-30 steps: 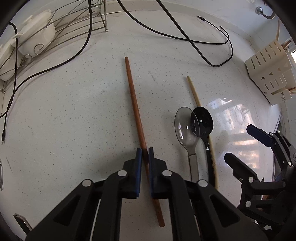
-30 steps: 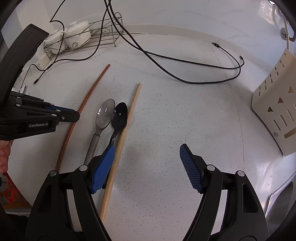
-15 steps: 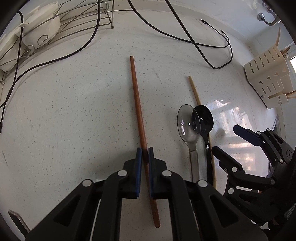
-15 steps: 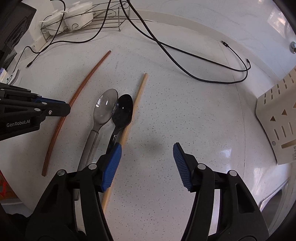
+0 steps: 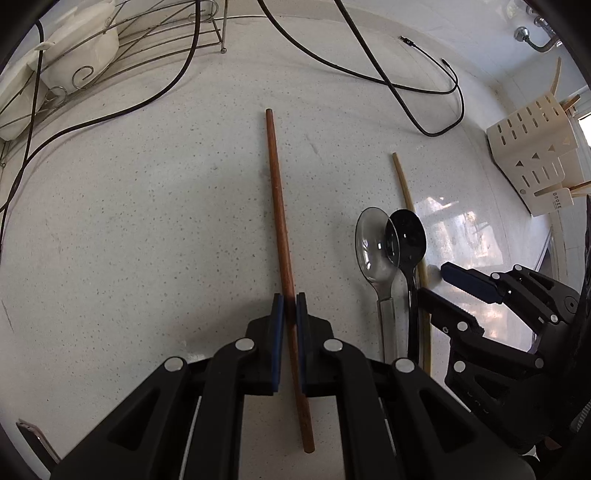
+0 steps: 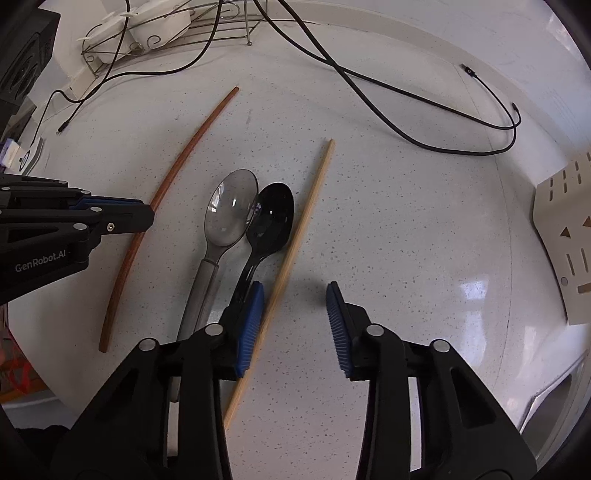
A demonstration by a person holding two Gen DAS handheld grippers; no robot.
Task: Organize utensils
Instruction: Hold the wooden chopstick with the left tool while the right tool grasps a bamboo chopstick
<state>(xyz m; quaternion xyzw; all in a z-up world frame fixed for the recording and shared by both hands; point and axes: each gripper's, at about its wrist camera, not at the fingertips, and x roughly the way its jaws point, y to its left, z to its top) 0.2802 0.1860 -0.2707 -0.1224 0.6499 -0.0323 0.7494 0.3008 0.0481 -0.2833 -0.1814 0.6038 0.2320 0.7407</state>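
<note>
A long reddish-brown chopstick (image 5: 280,229) lies on the white speckled counter (image 5: 147,221). It is thin, round and smooth, and it points away toward the back wall. The left gripper (image 5: 290,306) is squeezed tight on it, with a blue pad on each side, closer to the near end than the far end.

To the right of it lie two spoons side by side. One is a clear grey spoon (image 5: 373,251) with a silver handle. The other is a shiny black spoon (image 5: 406,240), and its bowl sits a little over the edge of the grey one. Just beside the black spoon lies a pale wooden chopstick (image 6: 306,225), thin and straight.

The right gripper (image 6: 295,314) is spread wide, holding nothing. Its left blue pad (image 6: 251,325) is just beside the pale chopstick, and the stick runs between the two pads.

At the far right stands a cream utensil holder (image 5: 535,147) with slots and little triangle holes. Some pale sticks poke out of its top. At the back left, a wire rack (image 5: 147,33) holds white dishes (image 5: 81,48). Black cables (image 5: 406,85) lie looped across the counter behind the utensils.
</note>
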